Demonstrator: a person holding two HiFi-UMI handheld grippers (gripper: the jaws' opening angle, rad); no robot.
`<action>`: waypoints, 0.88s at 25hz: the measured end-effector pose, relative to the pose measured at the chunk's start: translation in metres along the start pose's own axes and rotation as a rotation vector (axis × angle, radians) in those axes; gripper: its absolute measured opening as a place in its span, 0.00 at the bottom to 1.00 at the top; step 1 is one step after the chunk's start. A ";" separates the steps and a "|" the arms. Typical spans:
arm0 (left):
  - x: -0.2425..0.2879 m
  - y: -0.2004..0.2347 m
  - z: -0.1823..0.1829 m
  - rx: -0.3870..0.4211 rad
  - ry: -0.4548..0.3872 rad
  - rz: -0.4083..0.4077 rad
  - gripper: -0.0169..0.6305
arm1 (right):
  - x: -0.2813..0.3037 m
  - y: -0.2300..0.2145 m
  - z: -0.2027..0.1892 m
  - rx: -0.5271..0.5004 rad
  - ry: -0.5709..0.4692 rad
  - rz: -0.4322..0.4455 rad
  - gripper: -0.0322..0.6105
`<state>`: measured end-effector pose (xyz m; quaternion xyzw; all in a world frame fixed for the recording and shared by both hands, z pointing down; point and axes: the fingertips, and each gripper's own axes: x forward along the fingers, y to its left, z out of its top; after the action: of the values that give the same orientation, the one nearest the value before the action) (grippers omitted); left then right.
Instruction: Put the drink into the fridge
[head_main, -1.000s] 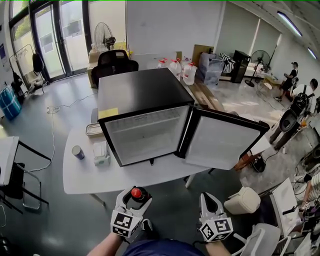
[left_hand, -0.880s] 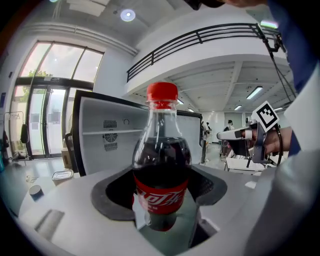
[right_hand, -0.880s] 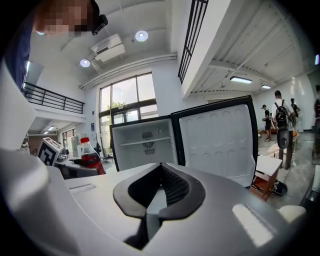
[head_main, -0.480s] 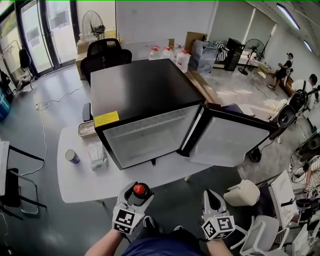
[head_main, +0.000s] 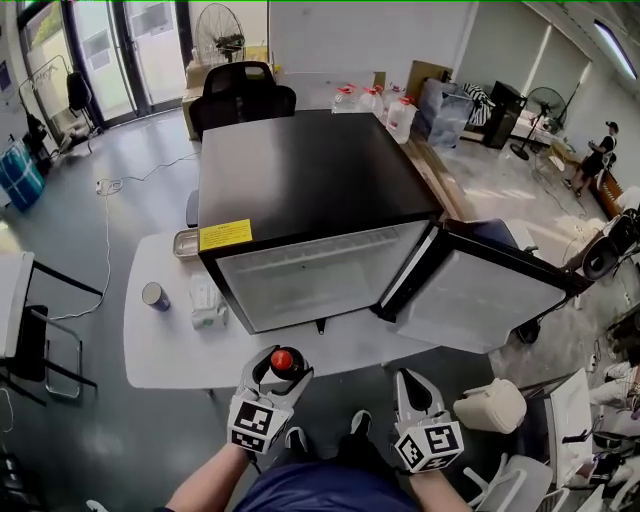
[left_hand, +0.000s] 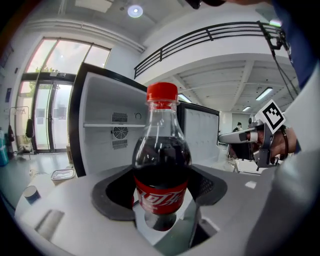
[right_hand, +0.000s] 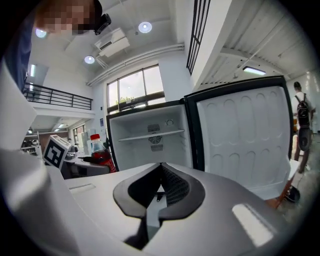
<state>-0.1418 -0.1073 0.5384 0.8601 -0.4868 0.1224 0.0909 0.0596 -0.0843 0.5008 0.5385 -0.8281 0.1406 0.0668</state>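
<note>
A cola bottle with a red cap stands upright between the jaws of my left gripper, which is shut on it just in front of the table's near edge. The black mini fridge stands on the white table with its door swung open to the right; its white inside shows one shelf and nothing on it. My right gripper is shut and holds nothing, to the right of the bottle, below the open door. The right gripper view also shows the bottle at its left.
A small cup, a tissue pack and a metal tray lie on the table left of the fridge. A beige bin stands on the floor at the right. Office chairs are behind the table.
The view has shifted, so the fridge sits a little nearer and more centred. Both grippers stay low in front of the table, the left still holding the bottle.
</note>
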 end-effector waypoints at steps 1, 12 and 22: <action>0.002 0.003 0.001 -0.002 0.003 0.026 0.51 | 0.007 -0.001 0.002 -0.004 0.000 0.029 0.05; 0.041 0.030 0.005 -0.093 0.008 0.292 0.51 | 0.050 -0.028 0.015 -0.038 0.042 0.296 0.06; 0.091 0.066 0.015 -0.071 0.013 0.353 0.51 | 0.059 -0.046 0.005 -0.014 0.084 0.334 0.05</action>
<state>-0.1519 -0.2189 0.5538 0.7567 -0.6336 0.1248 0.1017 0.0778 -0.1551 0.5193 0.3864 -0.9036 0.1664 0.0810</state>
